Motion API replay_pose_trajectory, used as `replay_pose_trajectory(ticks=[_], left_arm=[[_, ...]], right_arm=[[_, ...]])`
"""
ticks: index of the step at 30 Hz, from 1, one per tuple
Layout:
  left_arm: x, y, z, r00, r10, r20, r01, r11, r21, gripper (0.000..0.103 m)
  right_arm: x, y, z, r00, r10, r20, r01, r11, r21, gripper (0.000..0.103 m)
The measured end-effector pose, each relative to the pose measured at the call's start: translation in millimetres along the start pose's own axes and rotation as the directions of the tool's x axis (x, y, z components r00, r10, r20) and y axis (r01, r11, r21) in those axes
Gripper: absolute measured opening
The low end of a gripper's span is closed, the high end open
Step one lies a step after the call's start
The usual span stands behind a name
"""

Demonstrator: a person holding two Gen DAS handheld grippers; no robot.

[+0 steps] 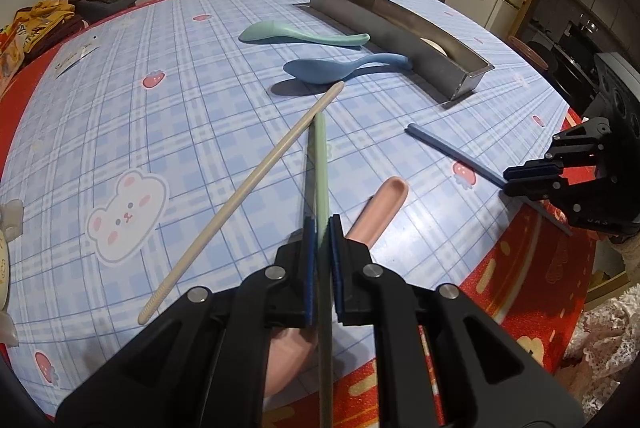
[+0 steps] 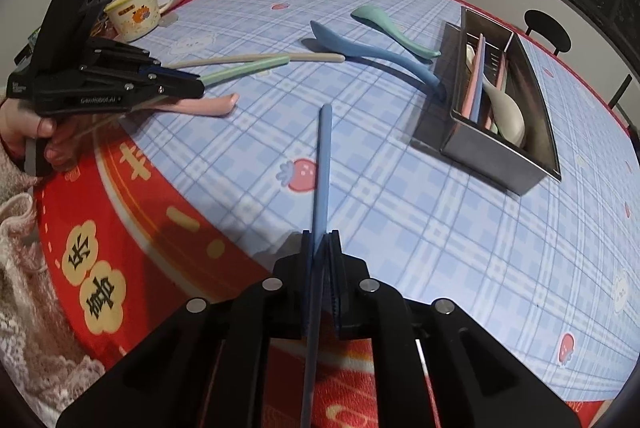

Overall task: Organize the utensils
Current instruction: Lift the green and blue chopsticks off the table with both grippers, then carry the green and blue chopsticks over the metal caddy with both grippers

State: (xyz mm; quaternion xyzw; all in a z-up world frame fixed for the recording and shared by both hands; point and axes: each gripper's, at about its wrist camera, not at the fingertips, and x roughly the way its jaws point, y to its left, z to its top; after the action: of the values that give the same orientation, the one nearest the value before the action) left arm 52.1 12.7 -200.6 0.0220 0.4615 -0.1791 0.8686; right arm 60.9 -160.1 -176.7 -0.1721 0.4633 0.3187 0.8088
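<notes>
We note the tablecloth (image 1: pixel 160 132) as glossy, smooth vinyl by its look, throwing soft glare. The utensil tray (image 2: pixel 496 164) is brushed metal with a dull sheen. Spoons — green spoon (image 1: pixel 296 33), blue spoon (image 1: pixel 320 70), pink spoon (image 1: pixel 380 208) — look like matt plastic; so do the beige chopstick (image 1: pixel 240 200), ridged at one end, and the green chopstick (image 1: pixel 321 164). Gripper bodies read as matt black plastic with bright metal pins. The mug (image 2: pixel 136 14) looks like glazed ceramic.

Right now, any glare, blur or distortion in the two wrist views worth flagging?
Left wrist: strong fisheye bend, metal tray curves; soft glare on the tablecloth; green chopstick casts a dark shadow. Right wrist: same barrel warp and dark corners; left gripper and blue chopstick sharp, no motion blur.
</notes>
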Motion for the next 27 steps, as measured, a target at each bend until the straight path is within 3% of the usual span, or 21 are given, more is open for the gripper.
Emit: replay_pose_trajectory(ticks=[9, 14, 22, 27], left_arm=[[2, 3, 3, 0.999, -0.026, -0.019, 0.027, 1.000, 0.010, 0.011], [0, 12, 1, 0.997, -0.072, 0.002, 0.072, 0.995, -0.065, 0.010], [-27, 18, -2, 0.988, -0.123, 0.093, 0.135, 0.982, -0.135, 0.010], [-44, 19, -3, 0.975, -0.144, 0.171, 0.174, 0.969, -0.176, 0.010]], right_arm=[[1, -2, -1, 0.999, 0.010, 0.039, -0.011, 1.000, 0.024, 0.012], [1, -3, -3, 0.998, 0.008, 0.066, -0.011, 0.999, 0.041, 0.010], [-1, -19, -4, 0.992, 0.069, 0.110, -0.084, 0.987, 0.134, 0.006], [-13, -37, -4, 0.974, 0.123, 0.190, -0.163, 0.963, 0.214, 0.006]])
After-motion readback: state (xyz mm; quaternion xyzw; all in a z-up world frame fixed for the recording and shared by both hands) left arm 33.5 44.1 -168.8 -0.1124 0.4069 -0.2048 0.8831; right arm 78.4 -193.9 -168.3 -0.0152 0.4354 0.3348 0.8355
